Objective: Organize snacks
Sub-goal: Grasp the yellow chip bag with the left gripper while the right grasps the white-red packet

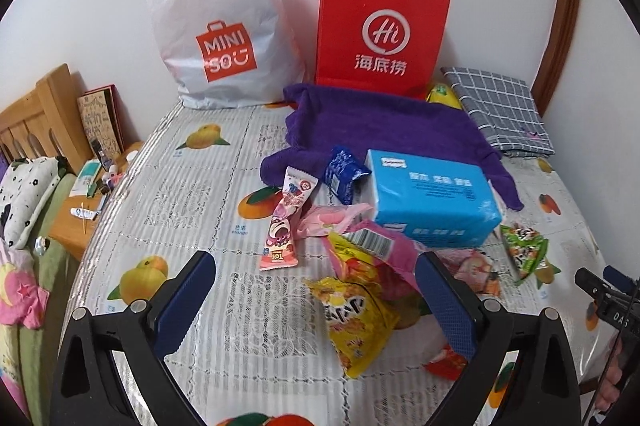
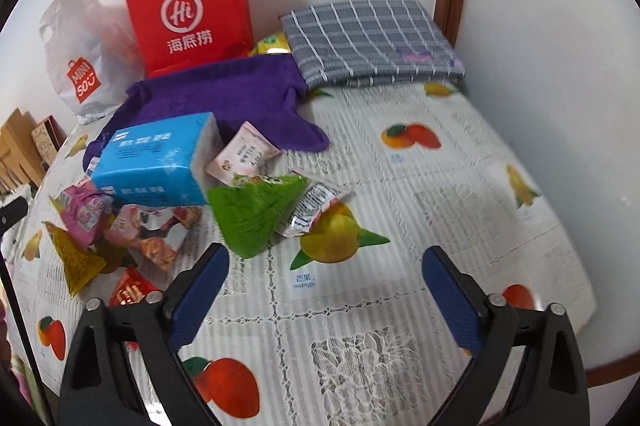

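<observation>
A: A desk (image 1: 192, 186) under a fruit-print cover is seen; both the left tongs (image 1: 316, 290) and right tongs (image 2: 324, 290) are held apart, empty.

B: The snacks are heaped at twelve o'clock: the yellow packet (image 1: 360, 326) nearest, should probably be pinched first by its edge. Farther off, the red bag (image 1: 384, 26) is stood.

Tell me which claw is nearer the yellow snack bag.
Left. The left claw is open with the yellow snack bag lying between its fingers. The right claw is open over bare tablecloth, with that bag well off to its left.
</observation>
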Demonstrator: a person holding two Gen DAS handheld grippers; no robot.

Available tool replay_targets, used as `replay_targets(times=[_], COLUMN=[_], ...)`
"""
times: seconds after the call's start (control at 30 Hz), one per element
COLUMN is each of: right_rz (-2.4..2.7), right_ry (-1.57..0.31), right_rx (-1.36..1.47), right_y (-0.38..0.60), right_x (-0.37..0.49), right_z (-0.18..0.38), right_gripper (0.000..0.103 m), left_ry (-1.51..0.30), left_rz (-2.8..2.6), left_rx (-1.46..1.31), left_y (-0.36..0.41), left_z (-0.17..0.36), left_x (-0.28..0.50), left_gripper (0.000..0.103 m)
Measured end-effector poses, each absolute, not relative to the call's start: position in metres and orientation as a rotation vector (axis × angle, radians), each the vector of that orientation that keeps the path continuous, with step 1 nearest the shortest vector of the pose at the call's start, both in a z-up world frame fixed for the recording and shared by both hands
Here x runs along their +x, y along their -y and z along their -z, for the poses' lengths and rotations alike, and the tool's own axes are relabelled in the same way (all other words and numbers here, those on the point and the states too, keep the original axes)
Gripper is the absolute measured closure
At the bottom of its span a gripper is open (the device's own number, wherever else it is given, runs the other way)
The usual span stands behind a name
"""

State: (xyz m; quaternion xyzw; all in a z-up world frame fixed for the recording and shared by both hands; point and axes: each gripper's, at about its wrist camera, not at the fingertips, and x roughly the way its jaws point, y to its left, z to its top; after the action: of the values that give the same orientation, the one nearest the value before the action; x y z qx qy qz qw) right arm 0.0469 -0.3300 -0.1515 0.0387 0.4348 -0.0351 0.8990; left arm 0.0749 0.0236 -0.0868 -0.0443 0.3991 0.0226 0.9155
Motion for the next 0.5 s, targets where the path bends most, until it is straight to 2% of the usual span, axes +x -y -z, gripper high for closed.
replay_targets(times=[0.37,0.5], right_rz=[0.063,0.044], right_ry=[-0.978,-0.992], right_rx=[0.13,0.142], right_y=[0.345,0.344], right_x=[0.096,0.108], right_z=[0.198,0.206], right_gripper=[0.025,0.026], left_ry=[-0.884,-0.893], left_rz=[-0.029,-0.042], left_rx=[-0.147,-0.148], left_y=[-0.042,-0.046], left_z=[0.108,0.112], left_x=[0.095,0.099], left_gripper=[0.003,0.004])
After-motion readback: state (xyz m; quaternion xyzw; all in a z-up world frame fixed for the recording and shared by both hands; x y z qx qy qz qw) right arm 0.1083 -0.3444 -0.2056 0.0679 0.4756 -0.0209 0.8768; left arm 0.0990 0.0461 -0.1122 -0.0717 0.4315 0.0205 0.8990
